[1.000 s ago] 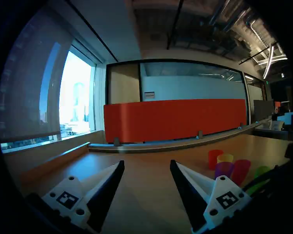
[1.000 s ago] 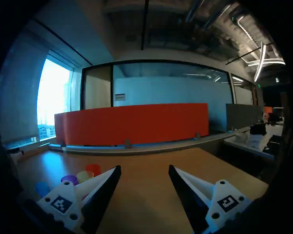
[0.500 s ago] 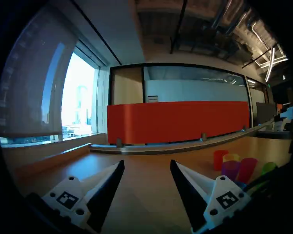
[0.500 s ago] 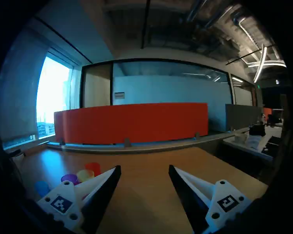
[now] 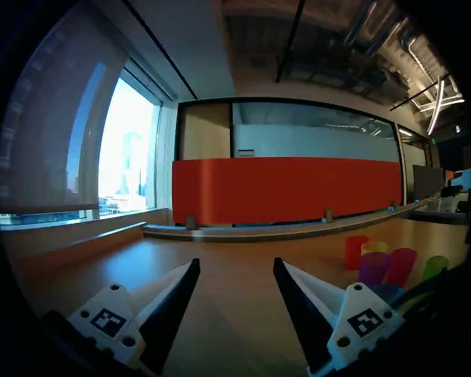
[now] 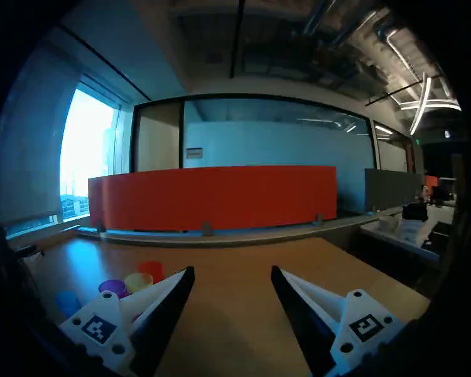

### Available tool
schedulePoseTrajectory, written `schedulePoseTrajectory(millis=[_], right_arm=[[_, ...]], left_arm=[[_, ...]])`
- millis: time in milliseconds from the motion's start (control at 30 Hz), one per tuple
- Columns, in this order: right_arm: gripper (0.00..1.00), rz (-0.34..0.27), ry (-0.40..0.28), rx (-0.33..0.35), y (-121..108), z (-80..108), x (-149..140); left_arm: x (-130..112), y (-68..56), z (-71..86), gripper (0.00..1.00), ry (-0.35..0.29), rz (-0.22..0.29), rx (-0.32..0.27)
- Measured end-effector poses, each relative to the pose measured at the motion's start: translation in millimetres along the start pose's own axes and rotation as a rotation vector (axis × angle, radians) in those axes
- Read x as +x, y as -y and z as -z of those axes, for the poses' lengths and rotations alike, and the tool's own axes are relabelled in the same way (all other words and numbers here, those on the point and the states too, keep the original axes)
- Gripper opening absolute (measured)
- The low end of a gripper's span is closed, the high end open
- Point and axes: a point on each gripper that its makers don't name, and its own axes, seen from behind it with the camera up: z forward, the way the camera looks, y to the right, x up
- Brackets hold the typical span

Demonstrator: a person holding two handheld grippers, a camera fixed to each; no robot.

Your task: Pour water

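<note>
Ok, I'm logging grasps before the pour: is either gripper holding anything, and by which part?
Nothing is held. The left gripper and the right gripper both stand open and empty above the wooden table; the coloured plastic cups stand apart from both.

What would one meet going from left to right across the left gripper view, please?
window → orange partition → red cup → pink cup → green cup. The yellow cup and purple cup overlap each other, so they are left out.
</note>
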Motion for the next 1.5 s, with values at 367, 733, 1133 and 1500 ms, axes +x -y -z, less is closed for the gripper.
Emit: schedulePoseTrajectory(millis=[367, 733, 1133, 1500], right_arm=[[0.94, 0.000, 0.005, -0.005, 0.1, -1.3, -2.4], [0.94, -0.011, 0.003, -0.002, -0.2, 2.3, -0.2], [0.94, 0.006, -0.021, 0.024, 3.3, 7.9, 2.9], [0.94, -0.018, -0.068, 0.068, 8.8, -0.9, -5.6]], left_arm=[[-8.3, 6.5, -4.3, 0.86, 0.028, 0.014, 0.012], [-14.0, 8.0, -8.1, 0.86, 0.052, 0.012, 0.016], [-16.3, 7.4, -8.8, 0.98, 0.054, 0.011, 0.015], [-15.6, 8.0, -9.2, 0.97, 0.054, 0.012, 0.015]])
